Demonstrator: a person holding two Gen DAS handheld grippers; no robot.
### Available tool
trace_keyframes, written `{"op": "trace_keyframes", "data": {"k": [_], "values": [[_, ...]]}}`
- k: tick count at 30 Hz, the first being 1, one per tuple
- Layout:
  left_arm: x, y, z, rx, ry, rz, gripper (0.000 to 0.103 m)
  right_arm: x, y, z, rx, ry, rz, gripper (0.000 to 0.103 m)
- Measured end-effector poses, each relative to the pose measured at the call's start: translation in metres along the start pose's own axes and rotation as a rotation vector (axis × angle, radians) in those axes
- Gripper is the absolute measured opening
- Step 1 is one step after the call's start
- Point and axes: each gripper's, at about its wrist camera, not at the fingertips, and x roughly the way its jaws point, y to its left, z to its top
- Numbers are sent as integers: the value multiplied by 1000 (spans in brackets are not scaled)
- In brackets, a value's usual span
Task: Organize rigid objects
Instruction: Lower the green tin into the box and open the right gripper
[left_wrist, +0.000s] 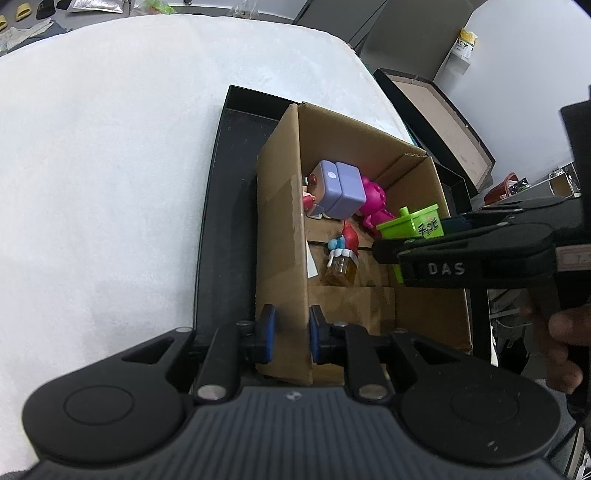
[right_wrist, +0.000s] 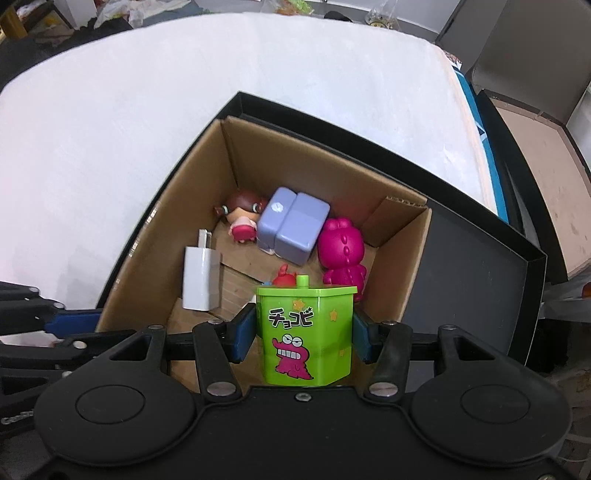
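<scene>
The right hand-held gripper (right_wrist: 302, 338), grasping the green toy box (right_wrist: 306, 332), hovers over the cardboard box (right_wrist: 136, 258), whose wall the left hand-held gripper (left_wrist: 291, 334) seemingly pinches; release comes next.

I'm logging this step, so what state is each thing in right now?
Cardboard box: open, its wall pinched by the left gripper.
Green container: upright, clamped in the right gripper over the box.
White charger: leaning on the box wall.
Purple block toy: lying in the box.
Pink figure: lying in the box.
</scene>
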Motion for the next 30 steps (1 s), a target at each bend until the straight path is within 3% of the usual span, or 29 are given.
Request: {"op": "trace_keyframes", "data": {"k": [18, 30], "values": [[1, -1, 0, 0, 3, 4, 19, 20, 9, -3, -34, 5, -70, 55], [-1, -3, -1, 6, -1, 21, 18, 1, 0, -8, 6, -32, -20, 57]]}}
